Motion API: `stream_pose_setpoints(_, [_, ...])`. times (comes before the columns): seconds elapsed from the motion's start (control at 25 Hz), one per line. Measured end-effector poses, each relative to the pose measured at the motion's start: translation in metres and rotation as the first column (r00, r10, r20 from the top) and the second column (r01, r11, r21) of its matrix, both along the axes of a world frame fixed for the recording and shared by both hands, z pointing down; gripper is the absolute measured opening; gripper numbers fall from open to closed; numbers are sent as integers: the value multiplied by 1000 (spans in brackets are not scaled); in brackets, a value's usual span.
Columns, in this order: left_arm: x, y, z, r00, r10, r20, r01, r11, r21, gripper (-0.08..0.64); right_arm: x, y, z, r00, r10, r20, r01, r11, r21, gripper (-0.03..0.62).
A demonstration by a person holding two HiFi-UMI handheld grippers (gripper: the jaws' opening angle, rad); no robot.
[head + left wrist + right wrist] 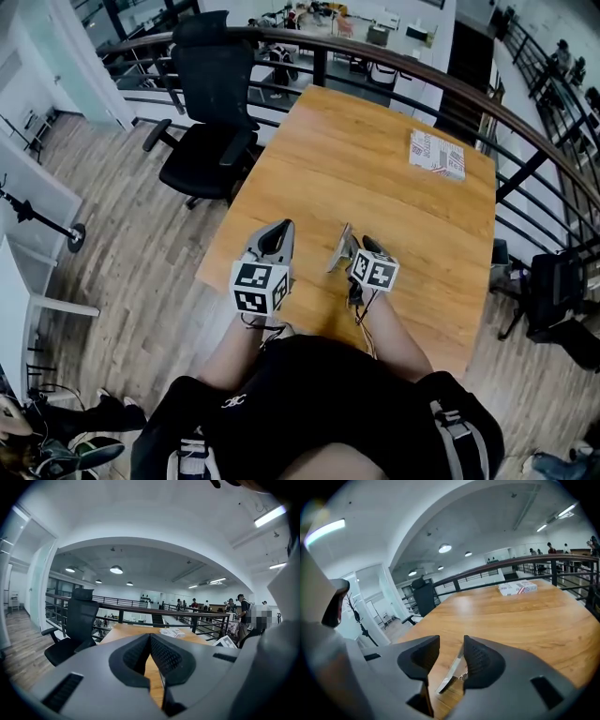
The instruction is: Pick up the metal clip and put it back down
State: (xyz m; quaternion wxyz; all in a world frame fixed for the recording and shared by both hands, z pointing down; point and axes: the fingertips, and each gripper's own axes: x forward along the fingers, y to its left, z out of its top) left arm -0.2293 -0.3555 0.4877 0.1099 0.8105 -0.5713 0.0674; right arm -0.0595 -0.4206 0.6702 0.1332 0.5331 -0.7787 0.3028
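The metal clip point(451, 673), a thin shiny strip, stands tilted between the jaws of my right gripper point(451, 652). It leans against the right pad point(480, 660), and a clear gap separates it from the left pad point(423, 657), so this gripper is open. Below it lies the wooden table point(520, 620). In the head view my right gripper point(354, 242) hovers over the table's near edge, and I cannot pick the clip out there. My left gripper point(278, 230) is held beside it to the left. Its pads meet at the tip point(150, 637), shut on nothing.
A flat red-and-white box point(437, 154) lies at the table's far right corner. A black office chair point(211, 103) stands off the table's far left corner. A curved dark railing point(394, 66) runs behind the table. A person's legs are below the near edge.
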Motion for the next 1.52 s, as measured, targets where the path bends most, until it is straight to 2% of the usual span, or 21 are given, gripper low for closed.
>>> stream_pose_setpoints(0.12, [-6,-2,0,1000,5,-3,-5,1000,2,14,-5,-2,24,1000,0,-31,-2,998,-62,179])
stream_pose_setpoints(0.28, [-13,-3,0,1000,2,-4,-2,1000,-3,14,-7,-1,52,999,15,-31,-20,987,-158,186])
stream_pose_setpoints(0.36, [-14,-2,0,1000,2,-5,-2,1000,0,14,-5,1,61,999,22,-43,-29,984,-177,171])
stream_pose_setpoints(0.52, [-13,0,1,1000,3,-7,-3,1000,1,14,-1,-2,64,997,39,-60,-50,982,-180,124])
stream_pose_setpoints(0.76, [-10,8,3,1000,2,-7,-2,1000,-5,14,5,4,66,991,44,-124,-64,984,-167,132])
stream_pose_setpoints(0.88, [-12,10,2,1000,-4,-5,4,1000,-4,14,7,8,74,986,42,-160,-72,980,-184,163])
stream_pose_setpoints(1.0, [-14,11,3,1000,-8,-2,8,1000,-7,14,6,12,85,988,31,-153,-65,973,-223,159])
stream_pose_setpoints(1.16, [-18,11,4,1000,-9,-5,9,1000,-14,14,-1,12,87,992,22,-125,-51,971,-233,103])
stream_pose_setpoints(1.4, [-15,8,4,1000,-2,-7,2,1000,-15,14,-3,9,69,997,21,-78,-34,984,-176,40])
stream_pose_setpoints(1.52, [-11,6,5,1000,11,-10,-12,1000,-15,14,-4,9,59,997,5,-82,-17,989,-144,34])
